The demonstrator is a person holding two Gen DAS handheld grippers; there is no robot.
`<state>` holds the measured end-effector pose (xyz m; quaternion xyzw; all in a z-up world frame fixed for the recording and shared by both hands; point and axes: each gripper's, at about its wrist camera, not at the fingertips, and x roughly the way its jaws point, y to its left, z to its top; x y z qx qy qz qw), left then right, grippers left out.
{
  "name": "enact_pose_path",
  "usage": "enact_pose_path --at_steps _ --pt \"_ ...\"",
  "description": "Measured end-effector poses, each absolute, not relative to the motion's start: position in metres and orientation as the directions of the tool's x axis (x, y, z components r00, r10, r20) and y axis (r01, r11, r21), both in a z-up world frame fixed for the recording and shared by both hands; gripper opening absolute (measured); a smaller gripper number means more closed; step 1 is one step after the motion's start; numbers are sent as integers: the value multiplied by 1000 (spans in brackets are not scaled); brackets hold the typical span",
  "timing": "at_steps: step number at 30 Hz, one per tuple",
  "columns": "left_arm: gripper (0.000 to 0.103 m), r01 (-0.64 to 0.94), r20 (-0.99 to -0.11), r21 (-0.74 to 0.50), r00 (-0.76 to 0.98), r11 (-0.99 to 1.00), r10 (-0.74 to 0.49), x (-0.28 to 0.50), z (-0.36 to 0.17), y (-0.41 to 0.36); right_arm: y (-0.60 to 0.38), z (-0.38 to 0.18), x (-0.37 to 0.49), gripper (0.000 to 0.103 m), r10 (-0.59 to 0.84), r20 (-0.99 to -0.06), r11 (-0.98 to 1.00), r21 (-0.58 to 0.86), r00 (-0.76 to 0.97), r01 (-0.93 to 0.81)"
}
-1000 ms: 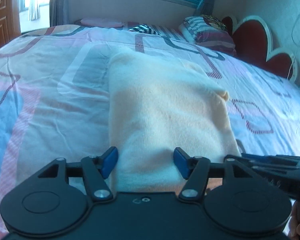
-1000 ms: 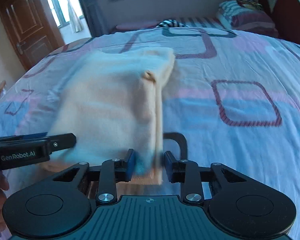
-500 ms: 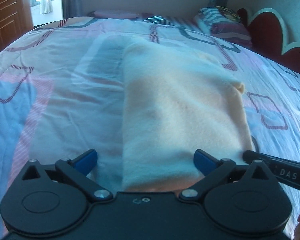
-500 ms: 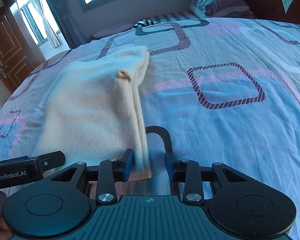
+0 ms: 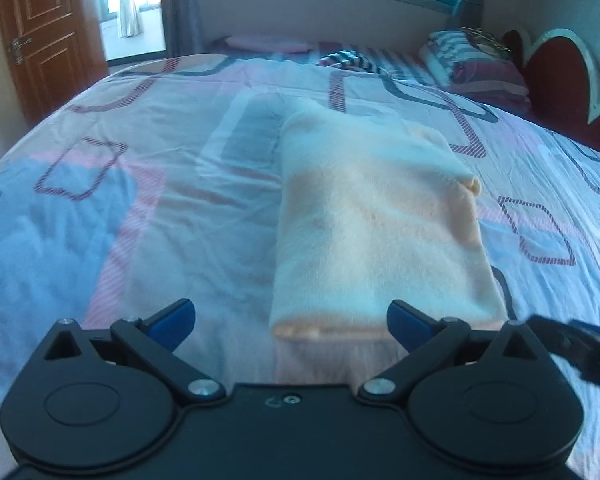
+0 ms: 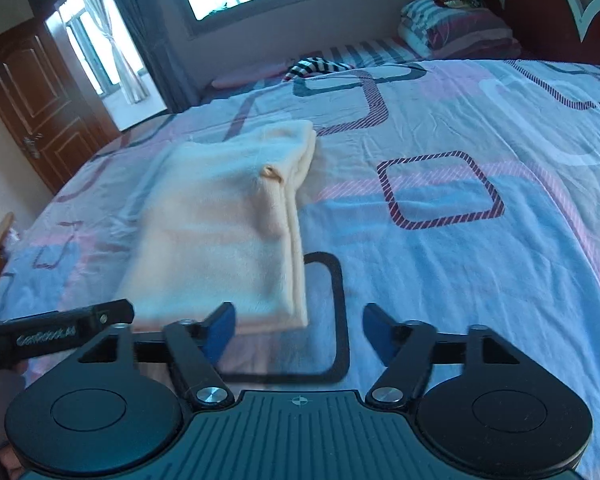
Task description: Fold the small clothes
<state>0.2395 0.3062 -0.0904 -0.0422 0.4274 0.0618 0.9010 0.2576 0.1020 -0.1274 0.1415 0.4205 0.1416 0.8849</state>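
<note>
A pale peach garment [image 5: 376,220] lies folded into a rectangle on the patterned bedsheet [image 5: 160,220]. My left gripper [image 5: 290,316] hovers just short of its near edge, fingers spread wide and now closing a little, with nothing pressed between the pads. In the right wrist view the garment [image 6: 220,232] lies ahead and to the left. My right gripper [image 6: 299,320] is opening near its near right corner, and only sheet shows between the fingers. Each view catches one finger of the other gripper at its side edge.
Striped pillows [image 6: 452,28] and a red headboard [image 6: 548,12] stand at the far right of the bed. A black-and-white striped cloth [image 6: 320,68] lies at the far edge. A wooden door [image 5: 48,36] is at the left. Bedsheet [image 6: 480,260] stretches to the right.
Both grippers let go of the garment's near edge, spread their jaws and drew back and up. The garment now lies flat on the bed.
</note>
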Motion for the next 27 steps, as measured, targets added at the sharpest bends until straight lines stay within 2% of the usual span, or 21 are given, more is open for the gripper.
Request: enact_pose_path --at_steps 2,3,7,10,12,18,23,27 --pt "92 -151 -770 -14 632 988 86 225 -79 304 95 -116 240 79 406 -695 907 385 593 -169" --pt "92 -156 -766 -8 636 988 94 216 -73 303 91 -112 232 83 422 -693 901 390 585 -190" --pt "93 -183 -712 43 684 982 159 172 -46 291 78 -91 187 91 492 -670 869 411 556 -274" --pt "93 -183 -693 82 696 980 188 141 -23 281 68 -73 150 96 490 -650 871 386 580 -304" --pt "94 -186 -679 109 704 976 210 118 -8 273 60 -58 126 103 444 -636 895 339 631 -289" --pt "98 -182 -665 83 722 980 190 52 31 252 44 -5 60 103 303 -556 952 221 774 -214" --pt "100 -188 -640 59 746 980 182 3 57 241 39 35 10 103 345 -483 937 234 805 -261" --pt "100 -192 -623 51 761 980 181 -28 72 235 40 59 -26 103 325 -411 943 211 851 -258"
